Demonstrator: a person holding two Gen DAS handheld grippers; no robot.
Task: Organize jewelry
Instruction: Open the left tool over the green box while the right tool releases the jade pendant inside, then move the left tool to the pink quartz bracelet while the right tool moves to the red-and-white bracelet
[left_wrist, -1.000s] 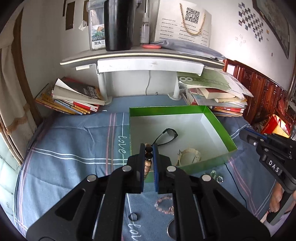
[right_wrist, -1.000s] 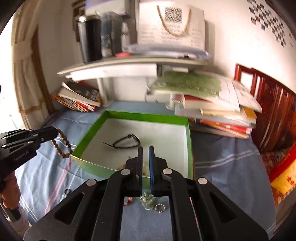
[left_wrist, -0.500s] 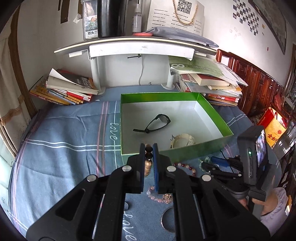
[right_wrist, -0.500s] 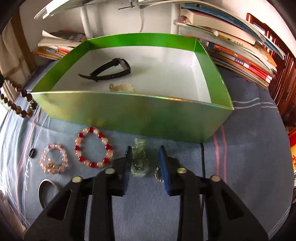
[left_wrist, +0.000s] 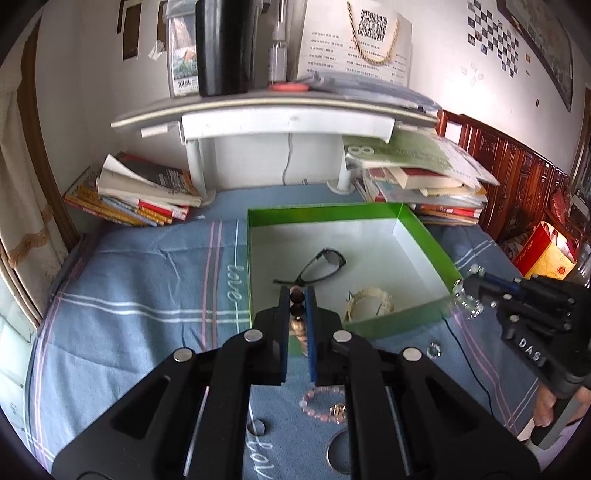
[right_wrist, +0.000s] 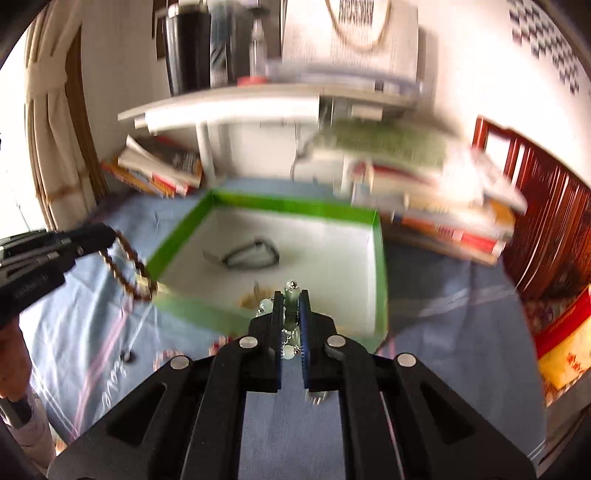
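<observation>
A green box (left_wrist: 424, 236) with a white floor lies on the blue cloth and holds black glasses (left_wrist: 317, 267) and a pale bracelet (left_wrist: 369, 301). My left gripper (left_wrist: 296, 295) is shut on a brown bead bracelet (left_wrist: 296, 306) at the box's near left corner; the bracelet also shows in the right wrist view (right_wrist: 129, 266). My right gripper (right_wrist: 290, 299) is shut on a pale green bead piece (right_wrist: 290, 314), held above the box's near edge (right_wrist: 207, 314). It also shows in the left wrist view (left_wrist: 467, 295).
A pink bead bracelet (left_wrist: 325, 404), a small ring (left_wrist: 433, 349), a dark bead (left_wrist: 256, 427) and a metal bangle (left_wrist: 338, 452) lie on the cloth in front of the box. Book stacks (left_wrist: 136, 195) and a shelf stand behind. A wooden chair (left_wrist: 517, 184) is at right.
My right gripper closed on the pale green piece on the cloth and lifted it up to the box's near right edge. My left gripper keeps the brown bracelet, now nearer the box.
</observation>
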